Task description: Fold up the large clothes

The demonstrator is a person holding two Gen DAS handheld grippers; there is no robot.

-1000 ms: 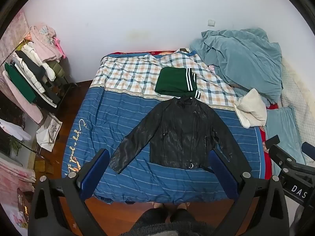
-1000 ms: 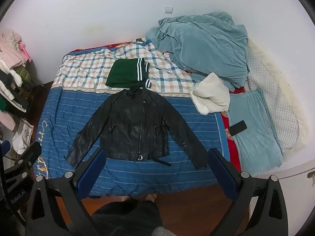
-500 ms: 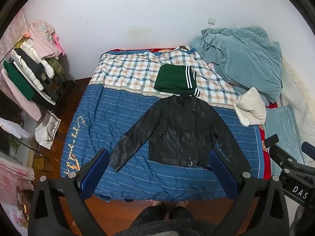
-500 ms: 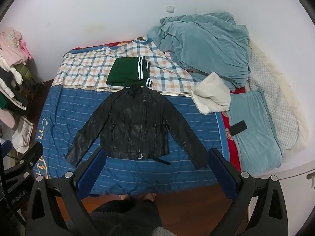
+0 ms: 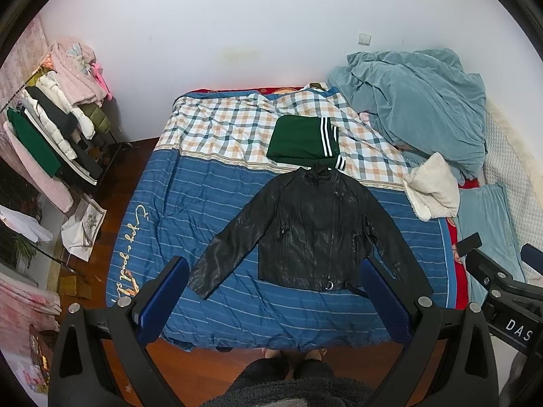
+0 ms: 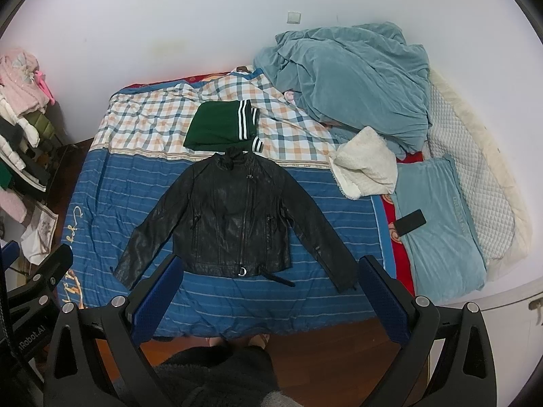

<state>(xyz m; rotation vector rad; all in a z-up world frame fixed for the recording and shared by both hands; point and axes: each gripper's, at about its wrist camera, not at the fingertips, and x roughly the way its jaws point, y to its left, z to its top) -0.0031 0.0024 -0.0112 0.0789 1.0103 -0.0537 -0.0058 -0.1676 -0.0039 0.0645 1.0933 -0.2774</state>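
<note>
A black jacket (image 5: 315, 234) lies flat on the bed (image 5: 176, 203), sleeves spread; both the left gripper (image 5: 271, 291) and right gripper (image 6: 268, 288) hover above, jaws apart, empty.

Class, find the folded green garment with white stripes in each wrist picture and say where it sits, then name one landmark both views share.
Left wrist view: the green garment lies right of centre in the upper half, on the checked sheet, just beyond the black leather jacket's collar.
Right wrist view: the green garment lies left of centre, above the jacket.
Shared landmark: the white wall switch.
</note>
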